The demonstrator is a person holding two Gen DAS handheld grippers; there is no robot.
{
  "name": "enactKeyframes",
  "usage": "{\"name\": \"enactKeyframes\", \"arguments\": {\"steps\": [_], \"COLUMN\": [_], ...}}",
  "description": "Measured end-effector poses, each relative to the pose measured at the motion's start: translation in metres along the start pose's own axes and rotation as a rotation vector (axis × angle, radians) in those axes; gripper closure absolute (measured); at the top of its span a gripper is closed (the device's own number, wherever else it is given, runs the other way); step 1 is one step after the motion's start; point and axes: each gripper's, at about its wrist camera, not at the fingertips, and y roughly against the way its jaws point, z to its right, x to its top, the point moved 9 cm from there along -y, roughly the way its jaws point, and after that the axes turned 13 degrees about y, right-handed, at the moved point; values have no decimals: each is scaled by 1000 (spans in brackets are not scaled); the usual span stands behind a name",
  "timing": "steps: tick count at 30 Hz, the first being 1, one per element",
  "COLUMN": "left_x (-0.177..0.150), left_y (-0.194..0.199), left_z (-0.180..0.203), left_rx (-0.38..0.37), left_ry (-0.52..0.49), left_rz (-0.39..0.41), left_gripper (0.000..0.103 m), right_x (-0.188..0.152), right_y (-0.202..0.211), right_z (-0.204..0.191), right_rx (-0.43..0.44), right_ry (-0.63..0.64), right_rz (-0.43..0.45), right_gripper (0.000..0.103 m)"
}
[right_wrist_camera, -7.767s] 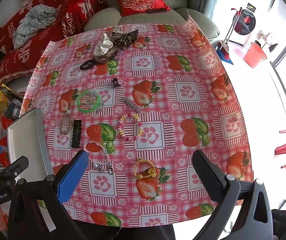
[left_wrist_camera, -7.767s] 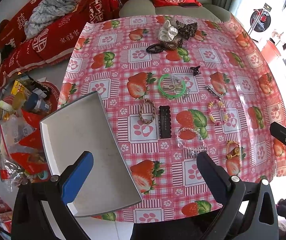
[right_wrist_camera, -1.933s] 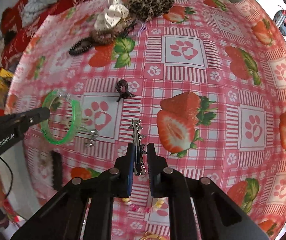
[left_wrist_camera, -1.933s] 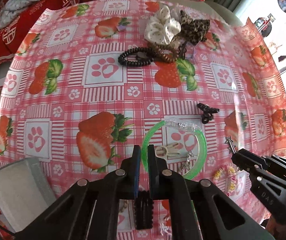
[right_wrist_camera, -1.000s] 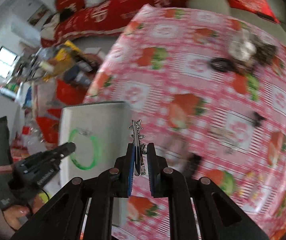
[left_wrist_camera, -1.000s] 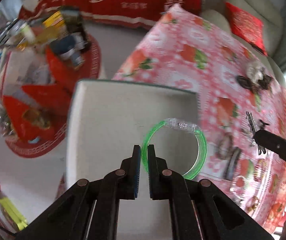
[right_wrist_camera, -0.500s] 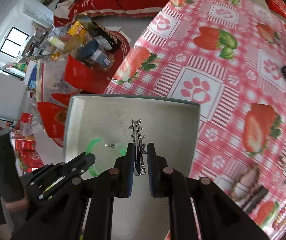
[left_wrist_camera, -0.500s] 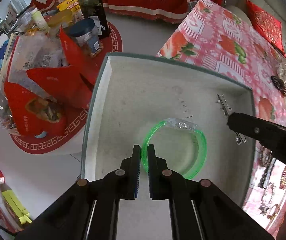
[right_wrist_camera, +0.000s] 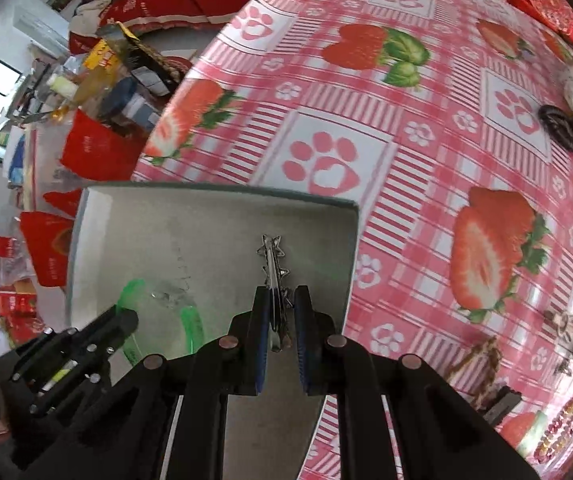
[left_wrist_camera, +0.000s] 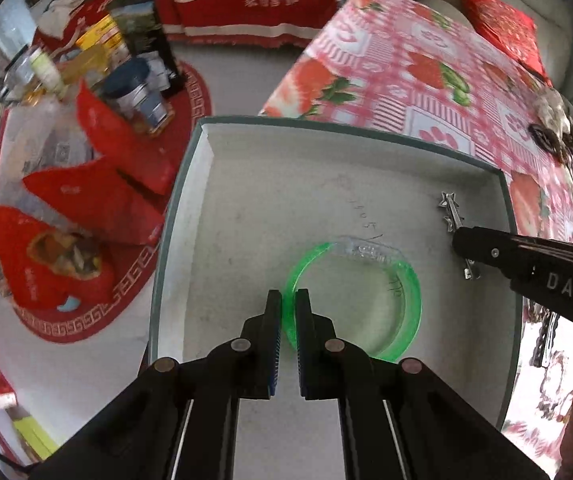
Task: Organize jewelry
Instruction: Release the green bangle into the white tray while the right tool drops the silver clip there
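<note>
My left gripper (left_wrist_camera: 288,300) is shut on a green translucent bangle (left_wrist_camera: 410,280) and holds it low over the grey tray (left_wrist_camera: 270,208). My right gripper (right_wrist_camera: 280,300) is shut on a silver star hair clip (right_wrist_camera: 272,256) over the tray's right half (right_wrist_camera: 214,216). The right gripper also shows in the left wrist view (left_wrist_camera: 460,238), with the clip (left_wrist_camera: 450,210) sticking out of it. The left gripper (right_wrist_camera: 124,318) and bangle (right_wrist_camera: 190,326) show in the right wrist view.
The tray sits at the left edge of the strawberry tablecloth (right_wrist_camera: 406,128). Scrunchies and hair ties (right_wrist_camera: 570,120) lie at the far side, bracelets and a black clip (right_wrist_camera: 502,396) near the right. Red bags and bottles (left_wrist_camera: 98,128) clutter the floor to the left.
Both grippers came down closer to the tray floor with their items still held. The right gripper slid a little toward the tray's right side.
</note>
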Motion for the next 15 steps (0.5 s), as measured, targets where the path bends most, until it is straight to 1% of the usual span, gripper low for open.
{"name": "enactKeyframes", "arguments": {"steps": [5,10,13,15], "left_x": [9,16,14,10], "left_y": [-4,-7,-5,-5], "left_z": [15,20,19,18], "left_rx": [-27,-27,-17,-12], "left_ry": [-71,-108,-101,-95], "left_rz": [-1,-4,-13,-25], "left_gripper": [91,91,91,91], "right_x": [-12,-25,-27,-28], "right_y": [8,14,16,15], "right_z": [18,29,29,26], "right_rx": [-20,-42,-30,13], "right_ry": [-81,-127,-141,-148], "right_rz": [6,11,8,3], "right_gripper": [90,90,90,90]}}
